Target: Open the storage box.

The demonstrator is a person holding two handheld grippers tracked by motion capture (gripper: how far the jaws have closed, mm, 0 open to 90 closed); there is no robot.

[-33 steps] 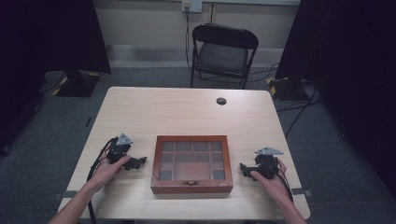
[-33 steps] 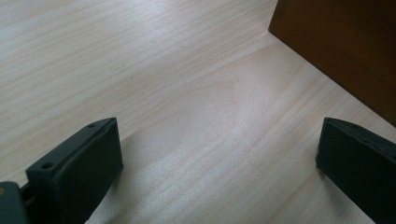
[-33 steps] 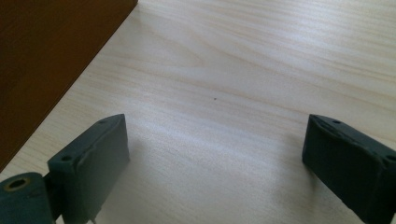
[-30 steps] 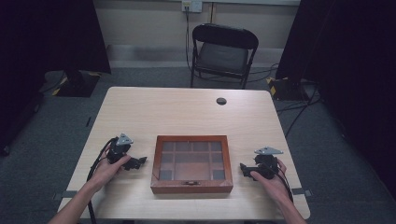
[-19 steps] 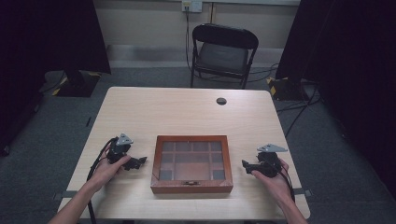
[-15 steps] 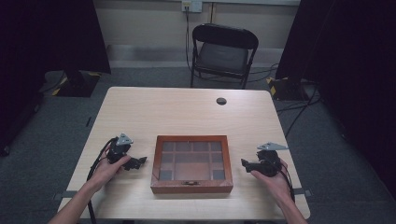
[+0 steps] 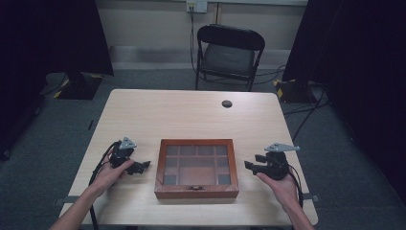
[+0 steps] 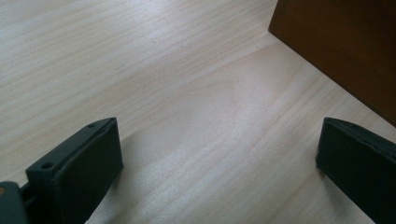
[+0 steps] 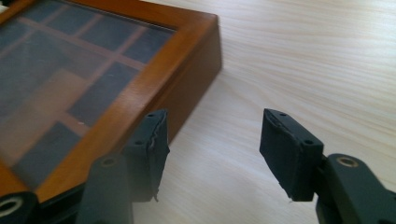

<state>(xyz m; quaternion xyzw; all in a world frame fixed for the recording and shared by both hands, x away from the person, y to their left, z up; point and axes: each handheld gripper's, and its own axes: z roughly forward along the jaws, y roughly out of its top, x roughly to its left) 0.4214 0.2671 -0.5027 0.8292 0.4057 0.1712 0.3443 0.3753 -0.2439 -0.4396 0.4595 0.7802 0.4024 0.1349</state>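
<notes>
So the flat brown wooden box with the gridded glass lid (image 7: pixel 197 167) sits shut on the pale wood surface (image 7: pixel 191 115), right between the two sets of tongs. The left tongs (image 7: pixel 142 166) rest low on the surface with jaws spread wide and nothing between them; in the left gripper view a corner of the box is just ahead. The right tongs (image 7: pixel 250 165) are lifted a bit off the surface, pointing at the box's side. Their jaws have just been closing, yet stand apart with only bare surface between them, box edge just beside one jaw.
</notes>
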